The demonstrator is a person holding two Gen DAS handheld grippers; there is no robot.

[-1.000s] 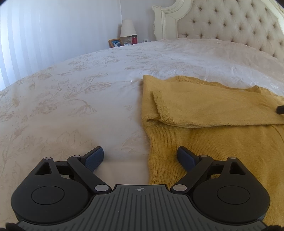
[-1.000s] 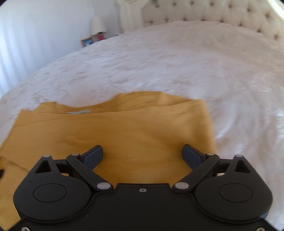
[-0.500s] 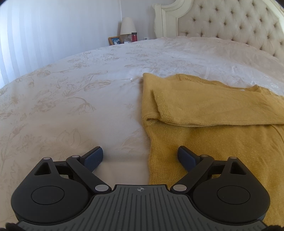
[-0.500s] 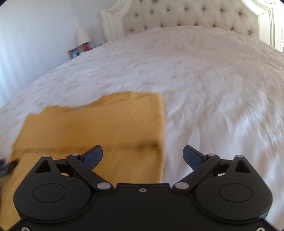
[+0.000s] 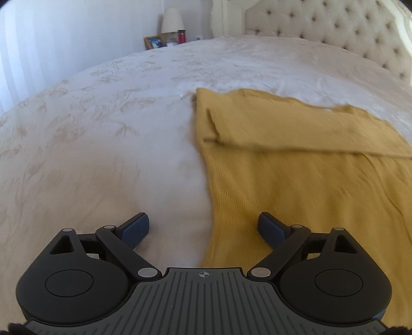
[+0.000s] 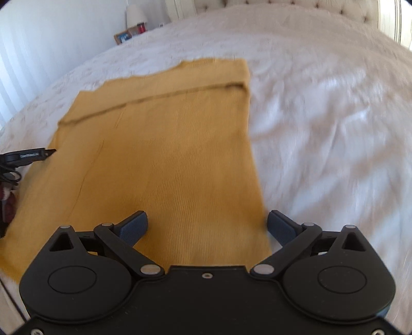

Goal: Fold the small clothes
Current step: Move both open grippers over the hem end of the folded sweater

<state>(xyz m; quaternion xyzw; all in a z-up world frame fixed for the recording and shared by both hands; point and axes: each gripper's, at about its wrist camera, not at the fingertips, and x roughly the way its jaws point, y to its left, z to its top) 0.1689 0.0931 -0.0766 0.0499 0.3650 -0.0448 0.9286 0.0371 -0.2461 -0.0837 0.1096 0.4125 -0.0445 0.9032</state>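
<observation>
A mustard-yellow knit garment [image 5: 296,165] lies flat on the white bedspread [image 5: 103,128], with its sleeves folded across the upper part. My left gripper [image 5: 203,226] is open and empty, low over the garment's near left edge. My right gripper [image 6: 207,226] is open and empty over the garment [image 6: 167,144] near its right edge and lower hem. The left gripper's tip [image 6: 28,156] shows at the left edge of the right wrist view.
A tufted cream headboard [image 5: 334,33] stands at the far end of the bed. A nightstand with a lamp [image 5: 171,22], a picture frame [image 5: 152,41] and a red bottle [image 5: 182,36] is at the back left. White curtains [image 5: 31,51] hang on the left.
Both grippers have pulled back toward the garment's lower part. The right gripper swung from the folded sleeve area toward the right edge and hem. Both stayed open.
</observation>
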